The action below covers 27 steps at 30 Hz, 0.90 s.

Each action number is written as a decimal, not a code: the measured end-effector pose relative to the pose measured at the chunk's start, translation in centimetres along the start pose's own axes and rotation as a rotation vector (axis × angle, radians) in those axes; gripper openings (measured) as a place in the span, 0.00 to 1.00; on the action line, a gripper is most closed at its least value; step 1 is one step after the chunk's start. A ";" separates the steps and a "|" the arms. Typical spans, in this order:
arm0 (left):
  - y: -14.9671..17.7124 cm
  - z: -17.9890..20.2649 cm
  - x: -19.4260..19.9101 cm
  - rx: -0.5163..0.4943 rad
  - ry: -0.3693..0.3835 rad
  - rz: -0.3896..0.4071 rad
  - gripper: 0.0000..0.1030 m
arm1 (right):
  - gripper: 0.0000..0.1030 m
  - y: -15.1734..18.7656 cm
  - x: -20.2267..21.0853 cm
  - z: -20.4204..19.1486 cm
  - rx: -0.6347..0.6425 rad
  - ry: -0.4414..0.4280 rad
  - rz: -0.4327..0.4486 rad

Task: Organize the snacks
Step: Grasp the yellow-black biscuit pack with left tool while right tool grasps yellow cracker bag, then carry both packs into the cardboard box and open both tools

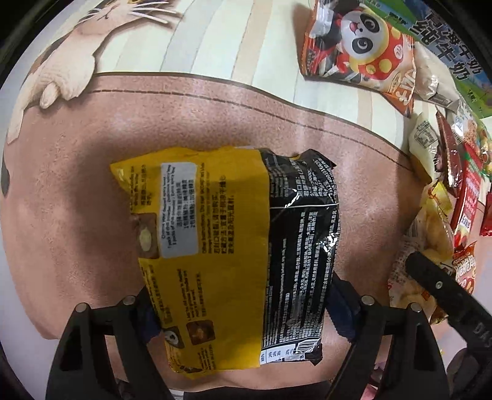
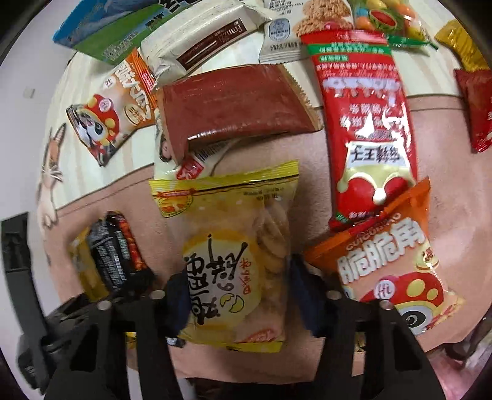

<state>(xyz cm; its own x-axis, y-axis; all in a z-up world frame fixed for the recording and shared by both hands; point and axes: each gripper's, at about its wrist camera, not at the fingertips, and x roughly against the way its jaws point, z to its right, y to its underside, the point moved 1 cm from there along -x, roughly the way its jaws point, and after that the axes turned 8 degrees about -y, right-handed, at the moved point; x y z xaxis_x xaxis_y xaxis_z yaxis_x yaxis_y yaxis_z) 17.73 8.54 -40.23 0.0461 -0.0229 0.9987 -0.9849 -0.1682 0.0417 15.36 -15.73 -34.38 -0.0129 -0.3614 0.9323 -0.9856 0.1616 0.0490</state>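
Directly below the left gripper (image 1: pixel 243 301) lies a yellow-and-black packet (image 1: pixel 233 246), printed back upward, flat on the pink band of a cat-print mat (image 1: pixel 77 200). Its lower half sits between the two dark-padded fingers (image 1: pixel 152 320); the pads stand at the packet's long edges, and they seem to press on it, though the contact itself is hard to see from this angle.

Under the right gripper (image 2: pixel 238 295) a yellow cracker bag (image 2: pixel 233 261) with a clear window lies on the same pink band. The jaws have drawn in on either side of it, and the pads appear to touch its edges. In this view the yellow-and-black packet (image 2: pixel 107 252) shows to the left, with part of the left gripper's black frame beside it.

Just right of the cracker bag an orange snack bag (image 2: pixel 387 258) with a red cartoon figure rests on the mat, its top overlapped by a long red packet (image 2: pixel 366 123). Above the cracker bag a dark brown wrapper (image 2: pixel 233 104) lies tilted over a white-and-red packet (image 2: pixel 193 166). Further out are a panda-print bag (image 2: pixel 107 117), a cream wafer pack (image 2: pixel 200 40), a biscuit packet (image 2: pixel 295 34), a green-and-blue milk carton (image 2: pixel 104 27) and a small red packet (image 2: pixel 476 107) near the right rim.
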 end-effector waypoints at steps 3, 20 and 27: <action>-0.3 -2.0 1.2 0.007 0.001 0.006 0.81 | 0.45 0.4 0.1 -1.0 0.023 0.014 0.017; 2.5 1.4 6.5 -0.012 -0.062 0.081 0.81 | 0.40 1.4 6.0 -3.6 0.114 -0.062 0.078; 1.8 3.9 14.7 -0.016 -0.050 0.208 0.81 | 0.40 -2.2 11.5 -1.0 0.138 -0.161 0.125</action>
<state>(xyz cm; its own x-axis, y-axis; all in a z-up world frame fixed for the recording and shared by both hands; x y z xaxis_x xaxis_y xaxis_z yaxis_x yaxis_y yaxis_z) 17.30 4.10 -25.63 -0.1509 -0.1044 0.9830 -0.9766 -0.1386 -0.1646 17.54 -19.33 -23.42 -0.1516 -0.4903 0.8583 -0.9883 0.0915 -0.1223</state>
